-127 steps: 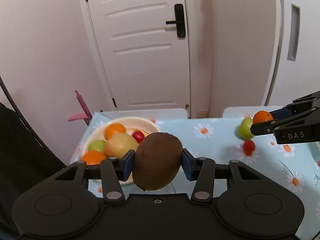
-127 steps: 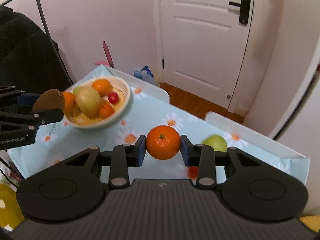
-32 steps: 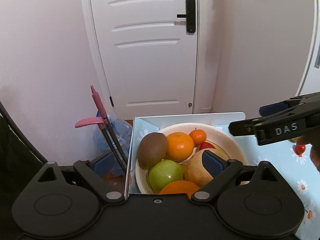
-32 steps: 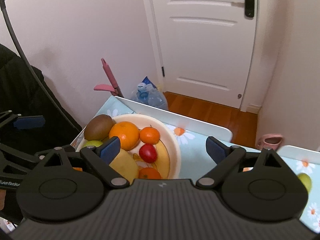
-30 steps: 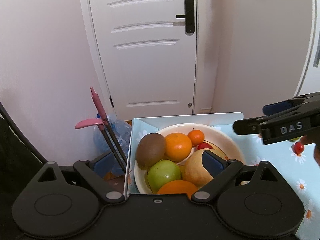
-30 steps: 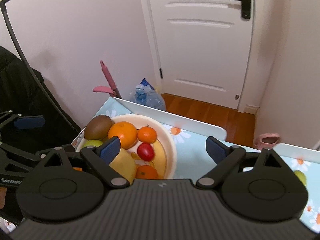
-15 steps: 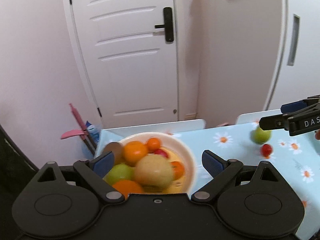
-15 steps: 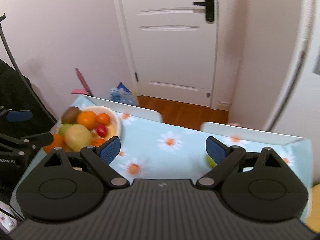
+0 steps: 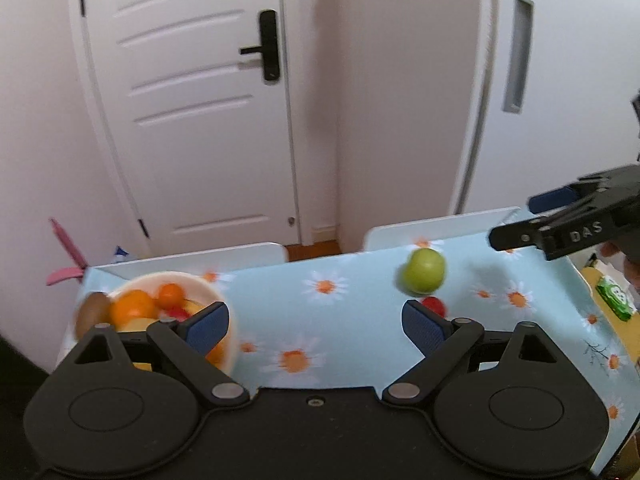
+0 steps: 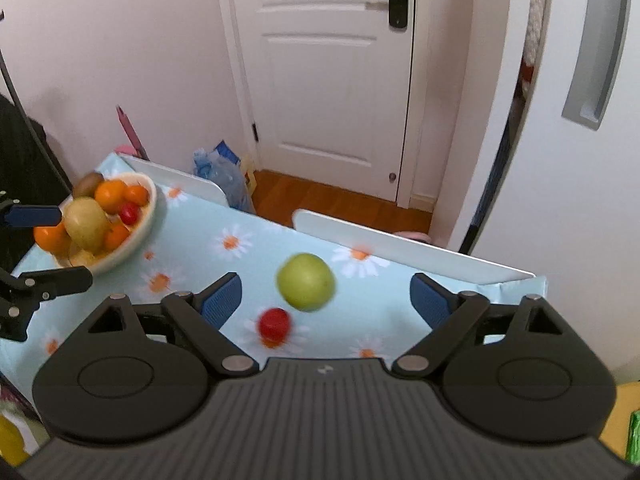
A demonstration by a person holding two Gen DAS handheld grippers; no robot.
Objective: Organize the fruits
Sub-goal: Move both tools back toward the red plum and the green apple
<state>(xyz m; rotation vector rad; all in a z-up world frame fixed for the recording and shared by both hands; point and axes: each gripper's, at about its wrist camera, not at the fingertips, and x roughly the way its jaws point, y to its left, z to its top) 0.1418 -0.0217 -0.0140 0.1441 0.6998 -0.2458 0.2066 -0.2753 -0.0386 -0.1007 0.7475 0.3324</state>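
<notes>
A cream bowl (image 9: 230, 322) (image 10: 150, 208) piled with oranges, a kiwi (image 10: 88, 184), a pear and other fruit sits at the table's left end. A green apple (image 9: 424, 270) (image 10: 306, 282) and a small red fruit (image 9: 434, 306) (image 10: 274, 322) lie loose on the daisy-print cloth (image 9: 340, 320). My left gripper (image 9: 316, 322) hangs between bowl and apple, its jaws closing slightly with nothing between them. My right gripper (image 10: 326, 298) is open above the apple and red fruit, touching neither; it shows again at the right edge as the right gripper (image 9: 560, 228).
Low white rails (image 9: 200, 258) (image 10: 400, 248) line the table's far edge, with a gap between them. Beyond stand a white door (image 9: 192, 120), a pink-handled tool (image 9: 64, 256) and bagged bottles (image 10: 220, 176). A green packet (image 9: 614, 296) lies off the table's right end.
The kiwi and orange held earlier now lie in the bowl. Over the last second both open grippers swung right, away from the bowl and toward the apple and red fruit.
</notes>
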